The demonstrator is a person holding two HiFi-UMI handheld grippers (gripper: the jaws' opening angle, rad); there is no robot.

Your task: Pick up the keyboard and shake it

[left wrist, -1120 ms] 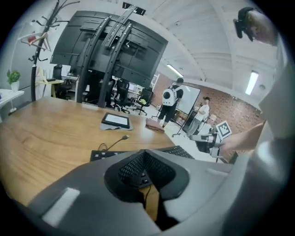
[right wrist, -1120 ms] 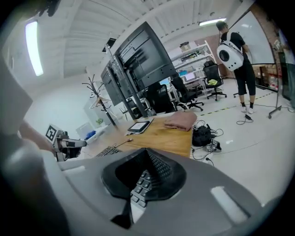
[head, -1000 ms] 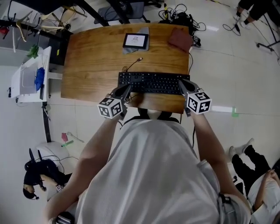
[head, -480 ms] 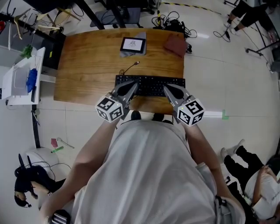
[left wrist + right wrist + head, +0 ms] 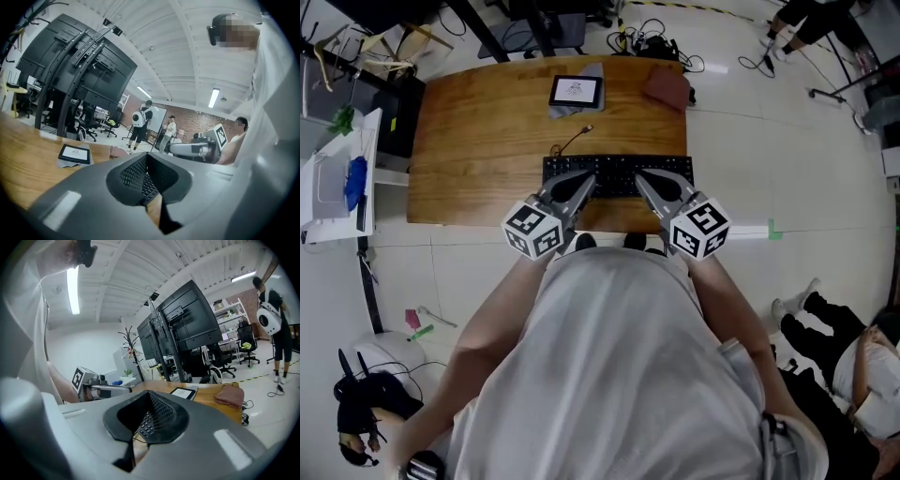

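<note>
The black keyboard [image 5: 619,175] lies flat near the front edge of the wooden table [image 5: 487,141]. My left gripper [image 5: 587,181] hangs over its front left part and my right gripper [image 5: 643,181] over its front right part. Both point away from me, shut, with nothing between the jaws. In the left gripper view the shut left gripper [image 5: 146,155] shows keyboard keys [image 5: 149,186] below its tips. The right gripper view shows the shut right gripper [image 5: 150,394] with the keys [image 5: 147,423] beneath.
A tablet [image 5: 575,91] on a grey cloth and a red-brown pouch [image 5: 666,86] lie at the table's far edge. A thin cable [image 5: 572,141] runs from the keyboard. A white cart [image 5: 337,173] stands left. Seated people [image 5: 853,375] are on the floor at the right.
Both grippers have moved from the keyboard's two ends inward over it and risen. The keyboard has stayed on the table.
</note>
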